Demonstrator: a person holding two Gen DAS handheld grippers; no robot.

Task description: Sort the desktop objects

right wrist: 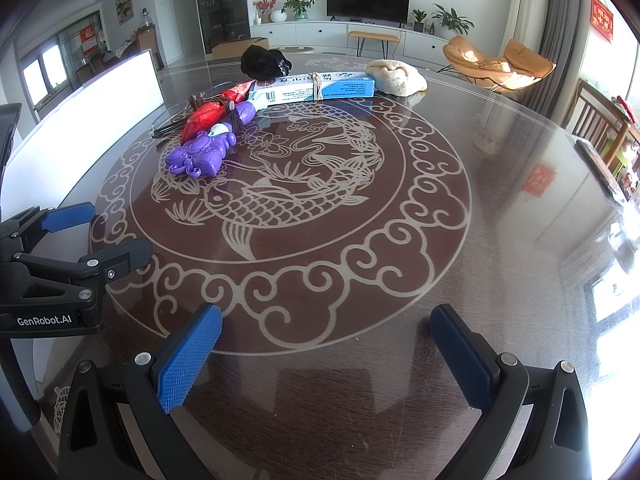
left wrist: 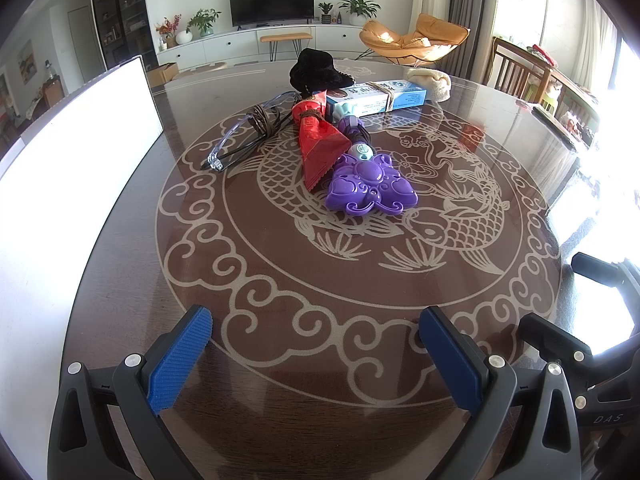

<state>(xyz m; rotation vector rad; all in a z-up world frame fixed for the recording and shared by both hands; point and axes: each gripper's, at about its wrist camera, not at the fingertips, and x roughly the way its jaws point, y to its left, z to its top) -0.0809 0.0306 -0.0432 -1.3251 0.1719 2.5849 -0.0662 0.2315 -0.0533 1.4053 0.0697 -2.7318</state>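
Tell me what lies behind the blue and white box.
Behind the box sit a black furry thing and a cream cloth. Their bottom edges are hidden by the box.

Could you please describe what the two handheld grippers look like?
Both the left gripper and right gripper have black plastic frames, silver screws, and ribbed blue finger pads. The right-wrist view shows white "GenRobot.AI" lettering on the left gripper; the left-wrist view shows embossed "DAS" on the right one.

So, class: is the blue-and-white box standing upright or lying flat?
Lying flat: the blue-and-white box rests on its long side on the table.
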